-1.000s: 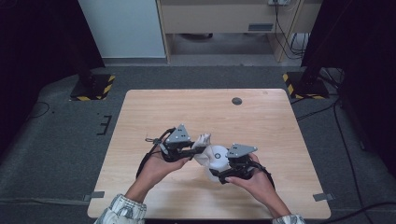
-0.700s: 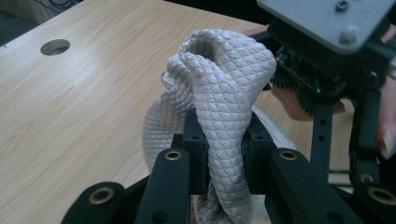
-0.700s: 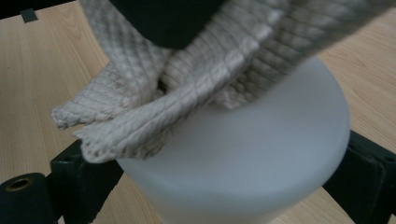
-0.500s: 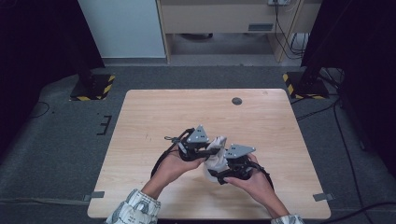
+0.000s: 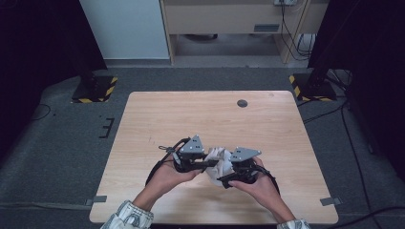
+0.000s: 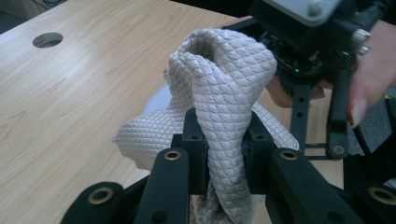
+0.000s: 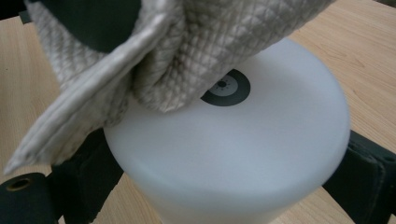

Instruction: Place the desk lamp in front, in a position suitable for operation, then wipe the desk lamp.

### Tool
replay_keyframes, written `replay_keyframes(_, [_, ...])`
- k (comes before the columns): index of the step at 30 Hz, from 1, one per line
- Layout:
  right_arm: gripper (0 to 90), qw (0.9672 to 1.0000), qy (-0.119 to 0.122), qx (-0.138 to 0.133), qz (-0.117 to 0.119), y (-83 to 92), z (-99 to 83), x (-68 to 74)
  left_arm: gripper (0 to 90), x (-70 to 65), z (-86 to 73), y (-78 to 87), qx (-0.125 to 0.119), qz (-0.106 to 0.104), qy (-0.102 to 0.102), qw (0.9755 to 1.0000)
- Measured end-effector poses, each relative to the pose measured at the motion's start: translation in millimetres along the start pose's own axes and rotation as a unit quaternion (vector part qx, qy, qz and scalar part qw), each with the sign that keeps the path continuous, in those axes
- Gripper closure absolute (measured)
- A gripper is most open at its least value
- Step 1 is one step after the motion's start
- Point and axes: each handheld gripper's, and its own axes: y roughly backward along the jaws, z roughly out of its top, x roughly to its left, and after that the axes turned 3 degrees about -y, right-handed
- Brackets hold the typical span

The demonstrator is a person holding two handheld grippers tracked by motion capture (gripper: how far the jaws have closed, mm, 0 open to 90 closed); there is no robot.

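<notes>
A quilted white cloth point(image 6: 219, 93) lies bunched on the flat bottom of a white cup point(image 7: 233, 154), near the table's point(image 5: 191, 114) six o'clock edge. The left gripper point(image 6: 222, 161), at nine o'clock of the cup, pinches the cloth between its fingers; the right gripper point(image 5: 239, 175), at three o'clock, clamps the cup.

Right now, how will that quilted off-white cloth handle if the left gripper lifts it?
Probably floppy: the quilted off-white cloth folds and droops over the left gripper, which pinches it. Likely light, since a narrow pinch carries it. The textured weave looks grippy, though loose ends may drag across the white round object.
</notes>
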Motion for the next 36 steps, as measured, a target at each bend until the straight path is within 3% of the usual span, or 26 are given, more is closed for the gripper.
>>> replay_keyframes(6, [8.5, 1.0, 0.001, -0.001, 0.001, -0.3, -0.1, -0.1, 74.8, -1.2, 1.6, -1.7, 0.001, 0.002, -0.001, 1.0])
replay_keyframes(10, [8.5, 1.0, 0.0, -0.001, -0.001, -0.4, -0.2, 0.3, 74.7, 1.4, 9.5, -13.6, -0.001, -0.008, 0.005, 1.0])
replay_keyframes(12, [8.5, 1.0, 0.0, -0.001, -0.002, -0.2, -0.4, 0.6, 74.6, 3.0, 17.3, -24.2, 0.003, 0.007, -0.005, 1.0])
replay_keyframes(18, [8.5, 1.0, -0.002, -0.003, -0.001, 0.0, -1.1, -0.7, 74.7, 18.1, 16.8, -20.9, 0.007, 0.046, 0.015, 0.9988])
replay_keyframes(24, [8.4, 1.0, -0.004, -0.003, -0.001, -1.3, -0.1, -0.2, 74.8, 13.1, 6.8, -4.4, 0.014, 0.024, 0.019, 0.9994])
replay_keyframes(25, [8.4, 1.0, -0.002, -0.003, -0.001, -1.8, 0.3, 0.3, 74.8, 6.5, 6.1, -4.5, 0.013, 0.011, 0.015, 0.9998])
replay_keyframes(29, [8.5, 1.0, -0.001, -0.002, 0.0, -1.4, 0.0, 1.2, 74.7, -0.9, 10.9, -13.7, 0.007, -0.007, 0.008, 0.9999])
replay_keyframes(36, [8.6, 1.0, -0.001, -0.004, 0.001, -1.2, -0.9, 0.9, 74.8, 8.9, 23.9, -34.8, 0.003, 0.01, 0.006, 0.9999])
